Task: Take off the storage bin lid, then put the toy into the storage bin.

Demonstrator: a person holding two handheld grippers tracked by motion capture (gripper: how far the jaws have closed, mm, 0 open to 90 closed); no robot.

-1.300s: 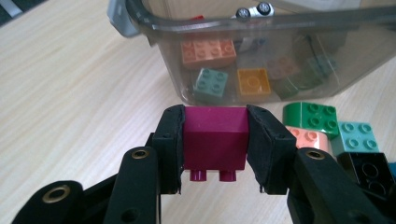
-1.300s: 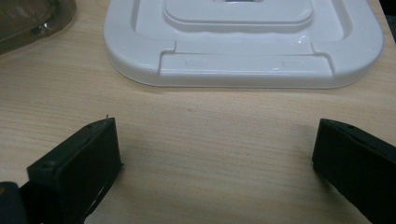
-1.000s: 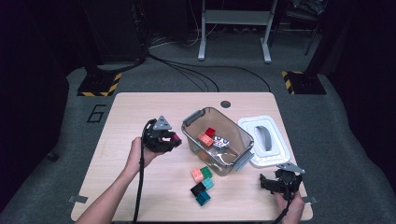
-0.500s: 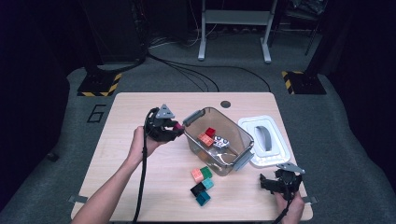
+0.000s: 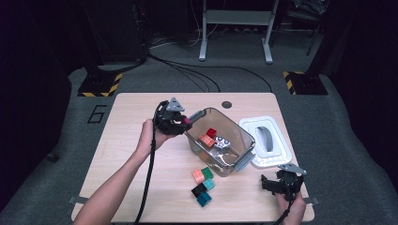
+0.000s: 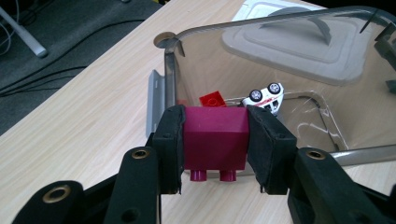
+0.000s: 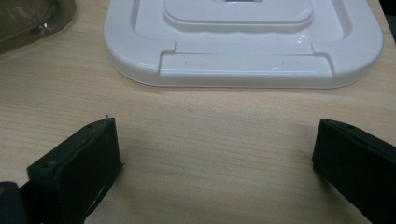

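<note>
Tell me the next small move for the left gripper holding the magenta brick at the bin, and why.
Probably carry it a little further over the rim, then open. The left gripper clamps the magenta brick just at the near wall of the clear bin, not yet above its floor, where a red brick and toy car already lie.

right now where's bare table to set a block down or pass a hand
Bare: the light wooden table left of the clear plastic bin, and its far edge. Crowded: loose coloured blocks before the bin, white lid at its right.
</note>
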